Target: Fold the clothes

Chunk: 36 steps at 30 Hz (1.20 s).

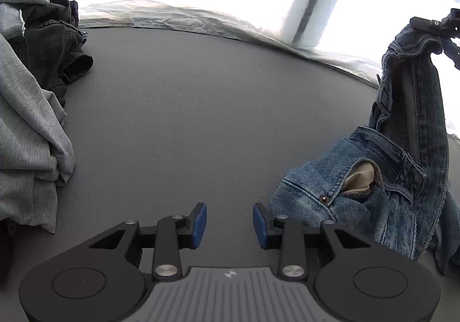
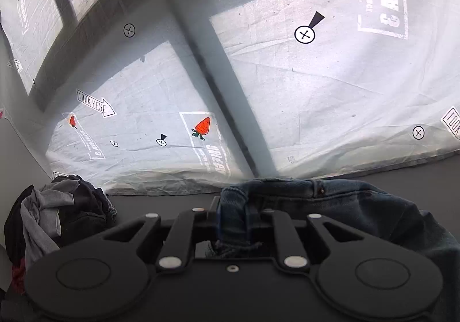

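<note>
Between the blue pads of the left gripper [image 1: 230, 225] there was only bare grey table [image 1: 184, 109]; its fingers stood spread apart, grasping nothing. Just to the right of its right finger lay the bunched lower part of the jeans [image 1: 339, 192], pocket lining showing, resting on the table. From there the denim rose in a twisted column to the far right, where the right gripper [image 1: 431, 24] held it up by an edge.

In the right wrist view, the right gripper [image 2: 233, 224] had its fingers clenched on a thick fold of the jeans [image 2: 330, 192], the cloth bulging between and over them, and the rest spilling forward and to the right of the fingers.

Judging from this, the step in hand was spreading the jeans for folding. To do it well, the free left gripper would likely need to pinch a matching edge, waistband or hem, rather than the loose pocket bulk nearest it, so the two grips could pull the garment flat without twisting. Which edge the right one held could not be told.

Far to the left of the left fingers sat a heap of grey and black clothes [image 1: 31, 86], unfolded and tumbled together. Beyond everything hung a printed white sheet [image 2: 330, 86]. No basket, bin or other container showed in either view.
</note>
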### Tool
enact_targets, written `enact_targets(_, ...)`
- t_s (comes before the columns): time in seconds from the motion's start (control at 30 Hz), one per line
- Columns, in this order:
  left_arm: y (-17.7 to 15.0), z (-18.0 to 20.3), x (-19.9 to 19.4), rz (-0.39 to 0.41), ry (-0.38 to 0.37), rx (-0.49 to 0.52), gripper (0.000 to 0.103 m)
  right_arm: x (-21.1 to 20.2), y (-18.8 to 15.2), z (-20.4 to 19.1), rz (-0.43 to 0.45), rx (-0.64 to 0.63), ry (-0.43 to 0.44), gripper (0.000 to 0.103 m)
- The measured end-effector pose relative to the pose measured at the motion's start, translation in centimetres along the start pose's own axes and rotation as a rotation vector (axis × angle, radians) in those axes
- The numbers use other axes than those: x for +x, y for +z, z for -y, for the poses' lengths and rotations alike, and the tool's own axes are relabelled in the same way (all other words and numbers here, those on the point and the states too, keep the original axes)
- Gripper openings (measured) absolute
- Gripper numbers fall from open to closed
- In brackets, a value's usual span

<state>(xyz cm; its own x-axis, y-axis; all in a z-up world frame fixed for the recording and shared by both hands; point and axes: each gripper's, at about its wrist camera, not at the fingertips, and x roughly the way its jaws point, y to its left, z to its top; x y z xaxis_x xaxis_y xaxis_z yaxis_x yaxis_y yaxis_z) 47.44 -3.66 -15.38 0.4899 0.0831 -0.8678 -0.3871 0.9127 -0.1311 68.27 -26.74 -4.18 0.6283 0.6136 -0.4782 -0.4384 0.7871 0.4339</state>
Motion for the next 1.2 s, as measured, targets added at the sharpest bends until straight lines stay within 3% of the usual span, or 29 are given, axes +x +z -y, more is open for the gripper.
enact_targets(0.07,0.2,-0.6,0.3,-0.009,0.013,-0.011,0.039,2.9,1.9,-1.4,0.0,0.041,0.039,0.017)
enact_targets(0.13,0.4,-1.1,0.6,-0.017,0.026,-0.021,0.039,5.6,2.8,-2.6,-0.019,0.074,0.079,0.033)
enact_targets(0.17,0.4,-1.2,0.6,-0.019,0.025,-0.02,0.039,6.6,2.8,-3.2,-0.026,0.086,0.1,0.036)
enact_targets(0.23,0.4,-1.2,0.4,-0.021,0.019,-0.01,0.039,6.9,1.9,-3.6,-0.009,0.11,0.152,0.05)
enact_targets(0.3,0.3,-1.3,0.3,-0.022,0.012,0.0,0.041,6.4,0.7,-3.6,-0.011,0.127,0.161,0.051)
enact_targets(0.37,0.3,-1.3,0.1,-0.023,0.005,0.01,0.045,5.9,-0.5,-2.8,-0.028,0.123,0.117,0.051)
enact_targets(0.57,0.2,1.1,-0.7,0.018,-0.007,0.141,0.058,-0.5,-5.1,3.6,-0.05,0.161,-0.142,0.051)
enact_targets(0.8,0.6,1.3,1.6,0.008,-0.072,0.093,0.06,-10.3,-12.7,10.9,-0.108,0.194,-0.535,0.051)
enact_targets(0.9,1.1,1.6,3.1,0.026,-0.063,0.119,0.071,-13.5,-15.4,12.3,-0.123,0.16,-0.724,0.052)
enact_targets(1.0,1.8,2.9,4.4,0.035,-0.04,0.159,0.073,-15.3,-16.9,13.2,-0.13,0.092,-0.865,0.059)
enact_targets(1.07,2.3,4.0,5.1,0.043,-0.024,0.196,0.073,-15.9,-17.3,13.8,-0.148,0.014,-0.92,0.064)
enact_targets(1.2,3.2,5.2,6.1,0.043,0.026,0.192,0.074,-15.6,-17.7,14.3,-0.192,-0.097,-0.949,0.072)
